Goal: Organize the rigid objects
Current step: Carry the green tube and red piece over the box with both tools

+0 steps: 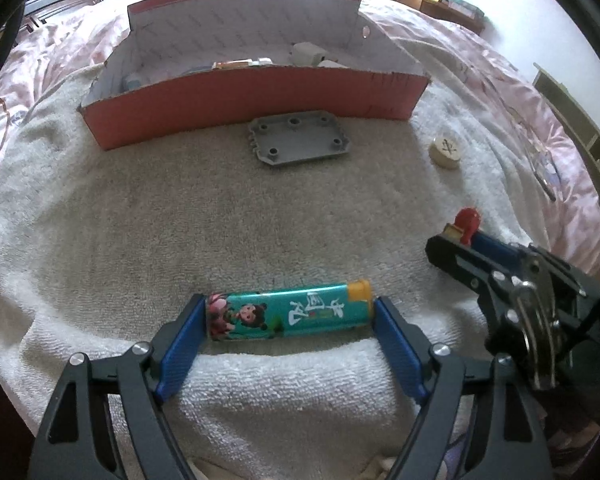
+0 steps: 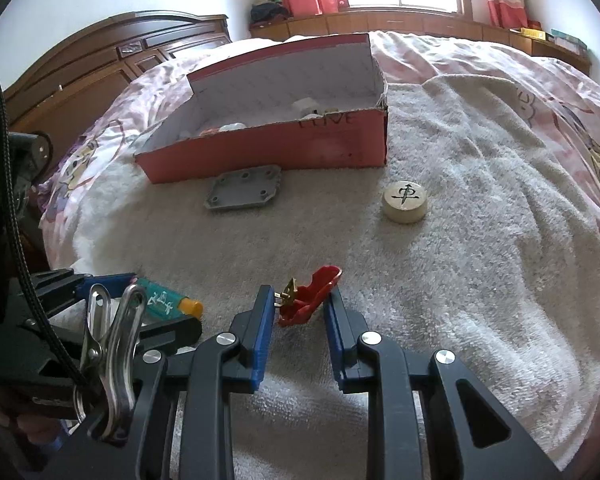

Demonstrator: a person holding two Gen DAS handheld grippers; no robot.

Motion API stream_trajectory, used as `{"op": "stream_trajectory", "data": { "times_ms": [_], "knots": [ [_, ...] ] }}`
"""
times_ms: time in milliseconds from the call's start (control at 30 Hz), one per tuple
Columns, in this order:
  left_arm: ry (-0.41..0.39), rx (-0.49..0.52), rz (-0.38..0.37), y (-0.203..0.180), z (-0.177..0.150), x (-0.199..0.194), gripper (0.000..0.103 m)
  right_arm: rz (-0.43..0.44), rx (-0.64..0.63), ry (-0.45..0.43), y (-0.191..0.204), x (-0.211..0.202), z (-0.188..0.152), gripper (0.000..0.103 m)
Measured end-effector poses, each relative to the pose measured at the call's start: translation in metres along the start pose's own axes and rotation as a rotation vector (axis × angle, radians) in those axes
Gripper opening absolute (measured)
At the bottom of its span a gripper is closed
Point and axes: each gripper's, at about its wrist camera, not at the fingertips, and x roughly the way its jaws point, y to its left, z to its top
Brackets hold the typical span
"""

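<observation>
Left gripper: jaws wide, bracketing one teal lighter lengthwise on the towel; pad contact cannot be told. Right gripper: jaws narrow, closed on one red plug piece with brass prongs. Beyond: one grey plate, just before the box; one round chess piece, apart to the right; one red cardboard box, contents partly hidden.
</observation>
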Motion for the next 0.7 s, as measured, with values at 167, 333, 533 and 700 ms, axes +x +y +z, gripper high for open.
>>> {"op": "stream_trajectory", "data": {
  "times_ms": [167,333,533,700],
  "knots": [
    [-0.007,-0.011,-0.015,0.002,0.000,-0.001,0.085,0.005,0.000,0.006,0.000,0.001,-0.002,0.026],
    [-0.011,-0.016,-0.020,0.003,0.001,-0.002,0.085,0.005,-0.001,0.010,0.002,0.003,-0.003,0.026],
    [-0.026,-0.023,-0.017,0.006,0.003,-0.004,0.085,0.004,-0.002,0.011,0.002,0.003,-0.003,0.026],
    [-0.068,-0.015,0.024,0.011,0.005,-0.010,0.085,0.004,-0.004,0.011,0.002,0.003,-0.003,0.026]
  ]
}}
